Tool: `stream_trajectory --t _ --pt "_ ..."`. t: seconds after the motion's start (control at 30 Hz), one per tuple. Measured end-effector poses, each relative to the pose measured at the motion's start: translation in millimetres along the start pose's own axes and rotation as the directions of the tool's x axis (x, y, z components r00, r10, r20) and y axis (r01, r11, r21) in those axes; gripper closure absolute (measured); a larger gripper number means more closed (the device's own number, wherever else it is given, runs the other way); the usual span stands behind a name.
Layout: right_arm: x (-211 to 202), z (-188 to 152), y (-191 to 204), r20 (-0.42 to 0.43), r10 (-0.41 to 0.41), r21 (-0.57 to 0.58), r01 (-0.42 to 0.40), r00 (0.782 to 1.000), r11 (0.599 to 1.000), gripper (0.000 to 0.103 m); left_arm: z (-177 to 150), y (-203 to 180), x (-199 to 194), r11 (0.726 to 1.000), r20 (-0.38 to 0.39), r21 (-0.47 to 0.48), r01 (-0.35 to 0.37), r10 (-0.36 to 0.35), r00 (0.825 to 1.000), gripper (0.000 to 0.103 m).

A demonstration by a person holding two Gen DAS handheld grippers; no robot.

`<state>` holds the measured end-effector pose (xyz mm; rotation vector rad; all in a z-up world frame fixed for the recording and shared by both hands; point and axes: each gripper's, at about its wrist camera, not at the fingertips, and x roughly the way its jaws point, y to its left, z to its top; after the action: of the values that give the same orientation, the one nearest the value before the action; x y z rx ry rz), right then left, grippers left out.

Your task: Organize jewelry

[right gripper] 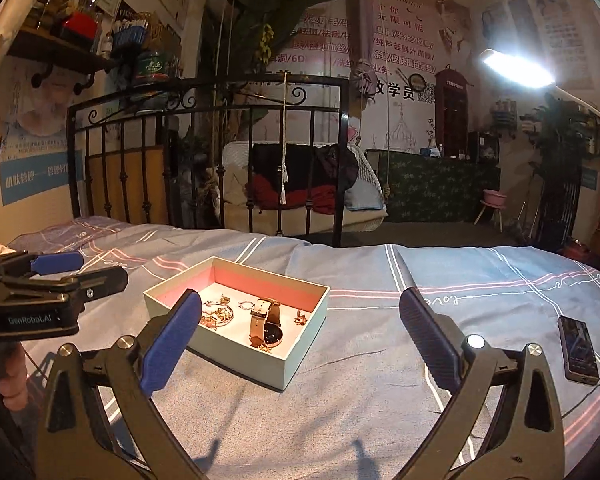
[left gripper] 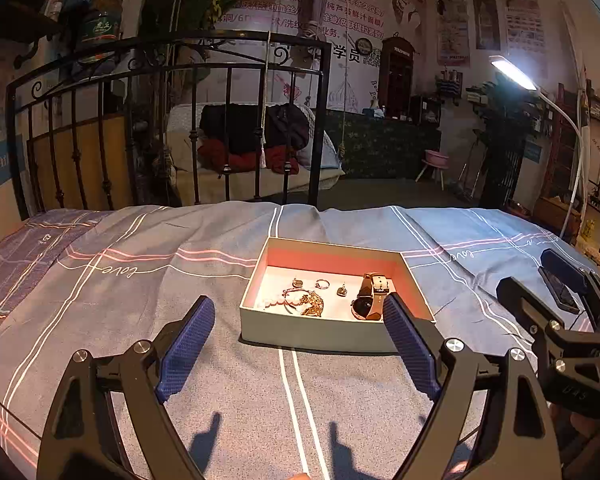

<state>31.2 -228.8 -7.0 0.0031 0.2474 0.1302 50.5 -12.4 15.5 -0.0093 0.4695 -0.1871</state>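
A shallow pale box (left gripper: 324, 336) with a pink inside sits on the bedspread; it also shows in the right wrist view (right gripper: 260, 354). In it lie a rose-gold watch (left gripper: 370, 294) (right gripper: 265, 320), a gold chain tangle (left gripper: 312, 304) (right gripper: 216, 314), a ring (left gripper: 322, 283) and small earrings (left gripper: 343, 292). My left gripper (left gripper: 300, 320) is open and empty, just in front of the box. My right gripper (right gripper: 300, 316) is open and empty, to the right of the box and held back from it.
A dark phone (right gripper: 578, 348) lies on the bedspread at the right. The striped grey-blue bedspread (left gripper: 180, 280) covers the bed, with a black iron bedframe (left gripper: 160, 80) behind. A lit desk lamp (right gripper: 516, 68) hangs over the right side.
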Motion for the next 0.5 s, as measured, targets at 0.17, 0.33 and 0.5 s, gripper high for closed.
stream_trajectory --t 0.17,0.33,0.5 --pt "-9 5 -1 0.027 0.011 0.009 -0.011 1.000 1.000 0.006 0 2 -8 1.000 0.042 -0.005 -0.017 0.018 0.999 0.018" --pt "-14 9 -1 0.050 0.012 0.007 -0.013 0.999 1.000 0.006 -1 2 -11 1.000 0.054 -0.008 -0.027 0.027 0.998 0.017" --pt "-12 9 0 0.037 0.016 0.008 -0.017 0.999 1.000 0.006 -2 1 -11 1.000 0.041 -0.004 -0.026 0.027 0.999 0.017"
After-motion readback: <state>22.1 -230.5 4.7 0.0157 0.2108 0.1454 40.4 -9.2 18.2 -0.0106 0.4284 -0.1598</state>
